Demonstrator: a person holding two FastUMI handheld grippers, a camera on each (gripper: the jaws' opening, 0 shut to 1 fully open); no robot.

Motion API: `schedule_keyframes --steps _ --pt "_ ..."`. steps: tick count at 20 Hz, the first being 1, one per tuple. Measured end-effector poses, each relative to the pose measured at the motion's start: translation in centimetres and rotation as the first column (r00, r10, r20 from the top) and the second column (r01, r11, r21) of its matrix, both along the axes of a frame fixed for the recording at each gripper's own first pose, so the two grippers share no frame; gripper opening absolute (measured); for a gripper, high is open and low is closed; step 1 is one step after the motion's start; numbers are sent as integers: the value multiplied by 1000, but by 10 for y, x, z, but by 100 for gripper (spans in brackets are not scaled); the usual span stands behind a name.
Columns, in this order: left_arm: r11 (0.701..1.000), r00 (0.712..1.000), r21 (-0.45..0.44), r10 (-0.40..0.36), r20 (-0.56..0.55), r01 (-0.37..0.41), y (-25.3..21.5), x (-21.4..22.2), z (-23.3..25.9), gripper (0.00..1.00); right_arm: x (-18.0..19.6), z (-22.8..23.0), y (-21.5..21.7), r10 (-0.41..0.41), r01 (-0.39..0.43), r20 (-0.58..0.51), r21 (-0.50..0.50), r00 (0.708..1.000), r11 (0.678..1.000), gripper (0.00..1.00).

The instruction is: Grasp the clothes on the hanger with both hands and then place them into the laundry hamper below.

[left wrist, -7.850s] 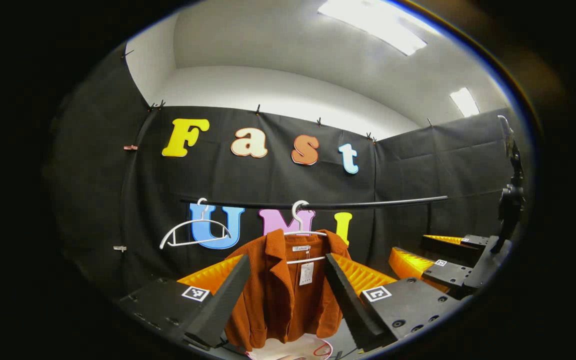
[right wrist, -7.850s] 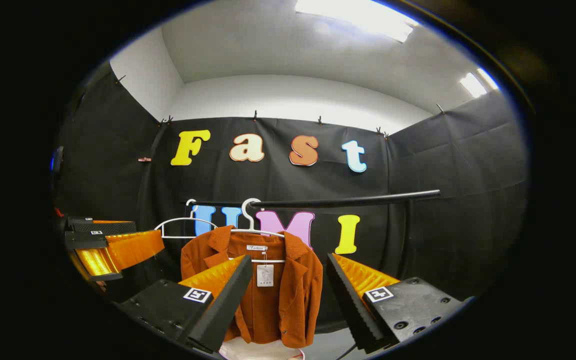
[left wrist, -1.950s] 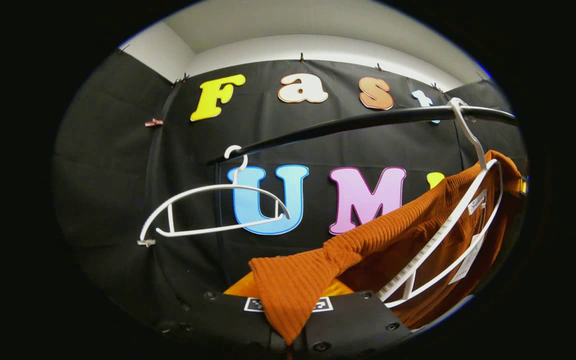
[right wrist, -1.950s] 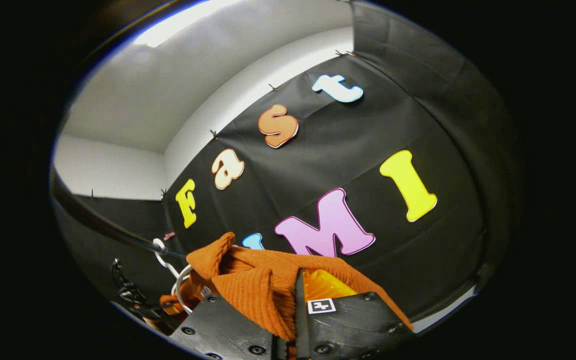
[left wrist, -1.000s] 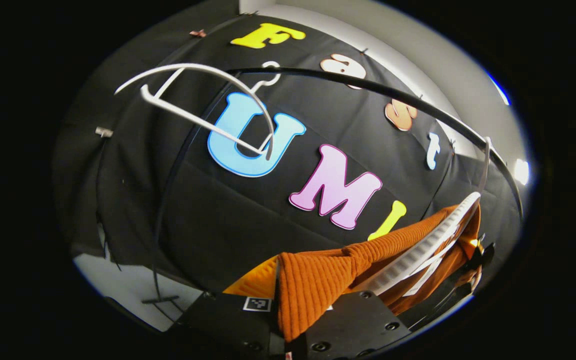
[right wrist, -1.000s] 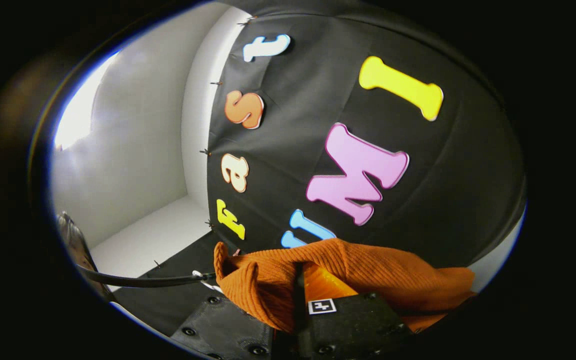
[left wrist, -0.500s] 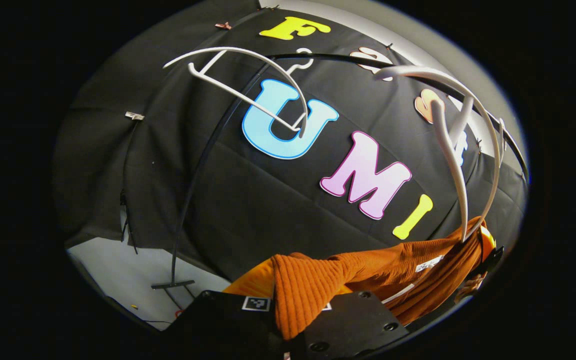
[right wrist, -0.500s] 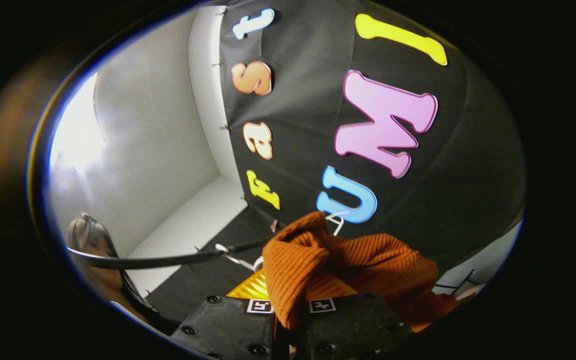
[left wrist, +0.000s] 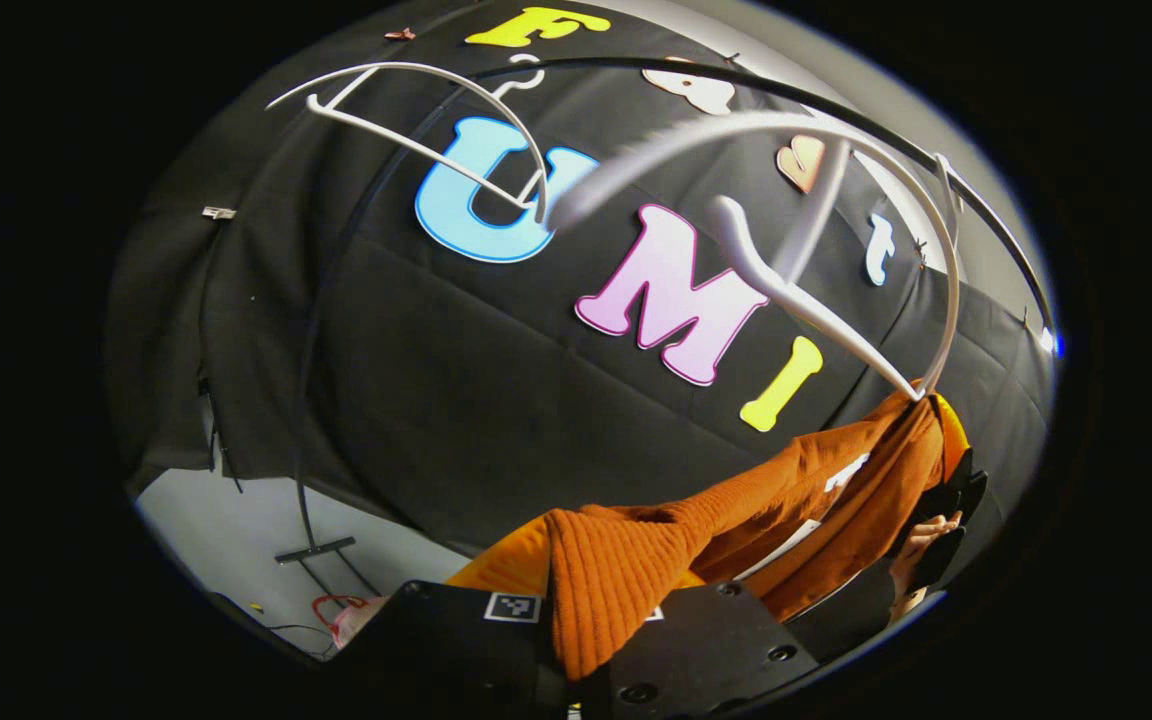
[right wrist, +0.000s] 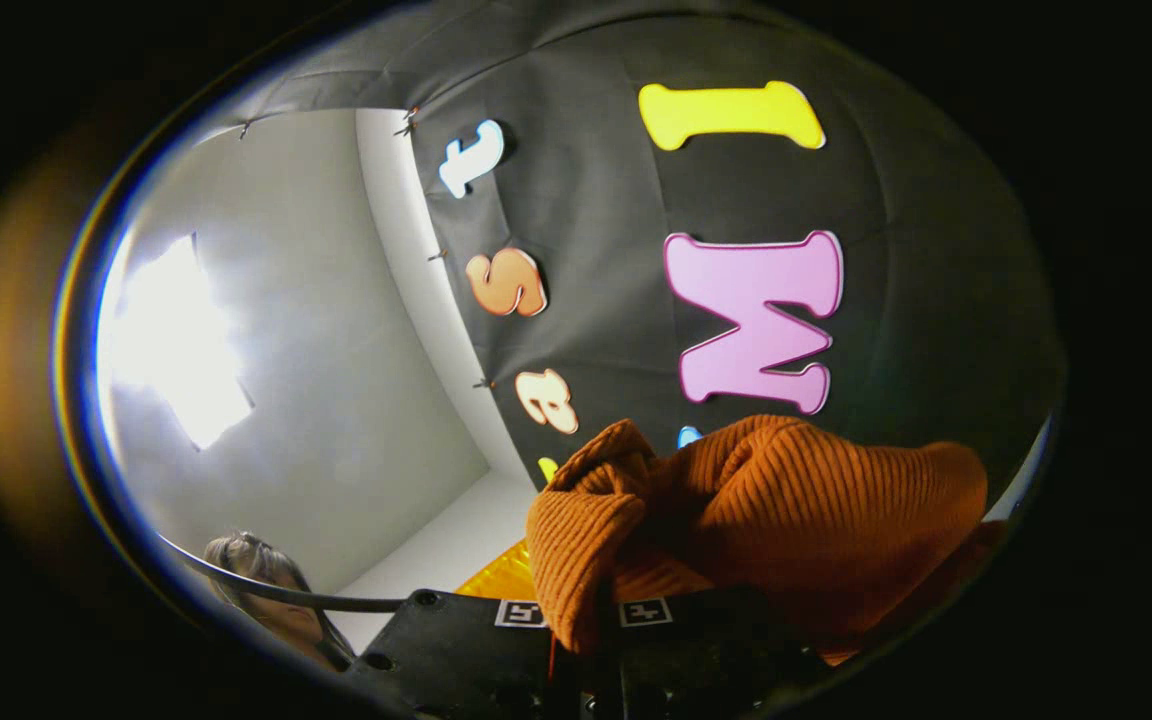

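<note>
The orange corduroy jacket (left wrist: 796, 490) stretches from the bottom centre of the left gripper view up to the right. My left gripper (left wrist: 576, 655) is shut on one bunched shoulder. The white hanger (left wrist: 866, 330) hangs from the black rail (left wrist: 986, 215), blurred and bare, with one tip touching the jacket's far end. Farther off, beside that end, are the right gripper (left wrist: 951, 500) and the hand holding it. In the right gripper view, my right gripper (right wrist: 586, 645) is shut on a thick fold of the jacket (right wrist: 786, 510), which hides its fingertips.
A second, empty white hanger (left wrist: 416, 110) hangs farther left on the rail. The rack's foot (left wrist: 311, 550) stands on the grey floor (left wrist: 216, 510), with a pale, red-edged thing (left wrist: 341, 620) near it. A person's head (right wrist: 256, 570) and the rail (right wrist: 276, 595) show at lower left.
The hanger has slipped out of most of the jacket and swings bare, blurred. Both grippers have tilted further, still gripping the jacket, which now bunches larger before the right gripper.
</note>
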State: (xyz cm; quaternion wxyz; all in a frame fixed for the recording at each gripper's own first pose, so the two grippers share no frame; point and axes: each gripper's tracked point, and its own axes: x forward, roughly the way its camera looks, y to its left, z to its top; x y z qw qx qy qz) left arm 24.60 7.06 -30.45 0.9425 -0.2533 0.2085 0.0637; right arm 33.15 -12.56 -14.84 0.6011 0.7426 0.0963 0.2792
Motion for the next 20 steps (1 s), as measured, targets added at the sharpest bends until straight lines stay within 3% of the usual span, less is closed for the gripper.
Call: schedule_keyframes --steps 3,4,7,10,13,14,17,20 --pt "999 1000 46 -5 -27 6 -8 -6 -11 12 6 -58 7 -19 -3 -134 -166 991 986 15" --pt "998 999 55 -8 -41 10 -9 -12 -16 12 2 -79 12 -16 -26 -174 -234 985 972 10" --pt "1000 997 32 3 -75 0 -14 -25 -31 12 -16 -120 22 1 -107 -285 -356 958 928 10" --pt "1000 994 -23 17 -106 -20 -21 -36 -46 12 -42 -143 54 78 -217 -355 -372 931 903 10" --pt "999 990 -35 0 -139 -5 -26 -40 -53 12 -80 -152 114 222 -366 -395 -337 891 868 10" --pt "999 989 -35 -5 -146 0 -29 -40 -55 12 -96 -154 136 274 -420 -412 -321 869 849 15" --pt "999 990 -49 -14 -137 7 -37 -43 -51 12 -142 -152 190 407 -548 -429 -281 806 788 15" --pt "999 989 -46 -16 -148 9 -39 -46 -52 12 -175 -161 216 454 -613 -461 -290 762 735 16"
